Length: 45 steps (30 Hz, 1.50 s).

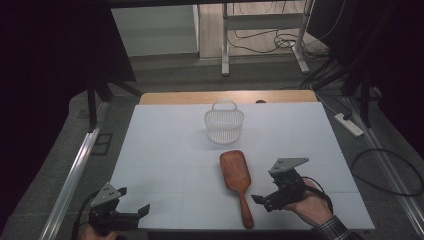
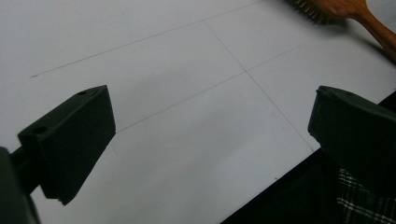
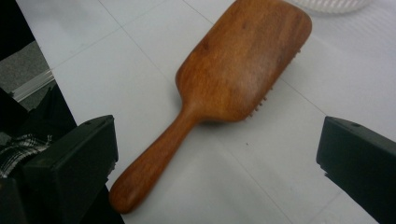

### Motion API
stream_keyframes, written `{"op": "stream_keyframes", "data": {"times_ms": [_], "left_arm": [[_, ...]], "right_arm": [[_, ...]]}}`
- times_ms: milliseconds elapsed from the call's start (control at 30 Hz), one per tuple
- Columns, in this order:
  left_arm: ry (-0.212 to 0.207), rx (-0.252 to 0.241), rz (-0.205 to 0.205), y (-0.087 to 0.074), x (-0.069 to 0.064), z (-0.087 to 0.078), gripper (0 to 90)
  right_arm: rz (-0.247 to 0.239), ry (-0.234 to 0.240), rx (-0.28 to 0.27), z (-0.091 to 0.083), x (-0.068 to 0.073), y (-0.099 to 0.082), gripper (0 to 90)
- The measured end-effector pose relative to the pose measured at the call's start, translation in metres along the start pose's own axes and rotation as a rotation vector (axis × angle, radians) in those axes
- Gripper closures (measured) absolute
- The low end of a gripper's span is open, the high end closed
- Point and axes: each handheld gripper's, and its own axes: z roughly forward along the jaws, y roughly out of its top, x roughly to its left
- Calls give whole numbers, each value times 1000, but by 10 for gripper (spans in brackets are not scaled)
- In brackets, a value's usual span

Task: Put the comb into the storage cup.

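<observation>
My right tool, released, sits just beside the smooth wooden paddle brush; the white ribbed basket stands beyond. My left tool gapes too.

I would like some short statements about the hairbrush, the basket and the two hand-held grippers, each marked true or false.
1. The wooden hairbrush lies on the white table with its bristles down. True.
2. The hairbrush is inside the white basket. False: it lies on the table nearer the person, apart from the basket.
3. The right hand-held gripper is shut on the brush handle. False: its jaws stand open beside the handle, holding nothing.
4. The left hand-held gripper is open near the table's near left corner. True.
5. The basket lies tipped on its side. False: it stands upright, its handle raised at the far rim.
</observation>
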Motion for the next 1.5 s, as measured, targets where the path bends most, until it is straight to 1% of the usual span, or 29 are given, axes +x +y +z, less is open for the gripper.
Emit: {"op": "stream_keyframes", "data": {"times_ms": [67,167,333,433,500,567,633,733,833,867,1033,1067,1133,1233,1367,1500], "left_arm": [[-10,4,6,0,0,0,16],[-6,11,9,1,-1,1,18],[-1,23,15,1,-1,2,17],[-4,17,10,1,-1,2,17],[-9,13,3,0,0,1,17],[-15,7,-7,0,2,1,16],[-19,3,-11,0,2,1,16],[-19,5,-8,0,2,1,15],[-19,7,5,0,1,1,16],[-18,7,7,0,1,0,16],[-20,4,1,0,1,0,16],[-22,3,1,0,1,0,16],[-22,3,2,0,1,0,16],[-22,4,3,0,1,0,16],[-23,4,4,0,1,0,17],[-24,4,3,0,1,0,18]], "right_arm": [[0,4,-2,2,1,3,0],[1,8,-3,4,2,5,0],[-4,25,10,9,4,10,0],[-11,31,23,14,6,13,0],[-10,33,39,17,8,15,0],[-20,32,43,20,9,16,0],[-32,32,63,22,10,18,0],[-40,28,83,27,13,20,0],[-46,25,99,31,15,23,0],[-47,24,113,33,17,25,0],[-60,34,138,40,22,30,0],[-63,39,151,42,24,32,0],[-67,39,154,44,25,33,0],[-83,41,175,50,28,36,0],[-90,45,193,55,31,37,0],[-104,38,211,61,34,38,0]]}}
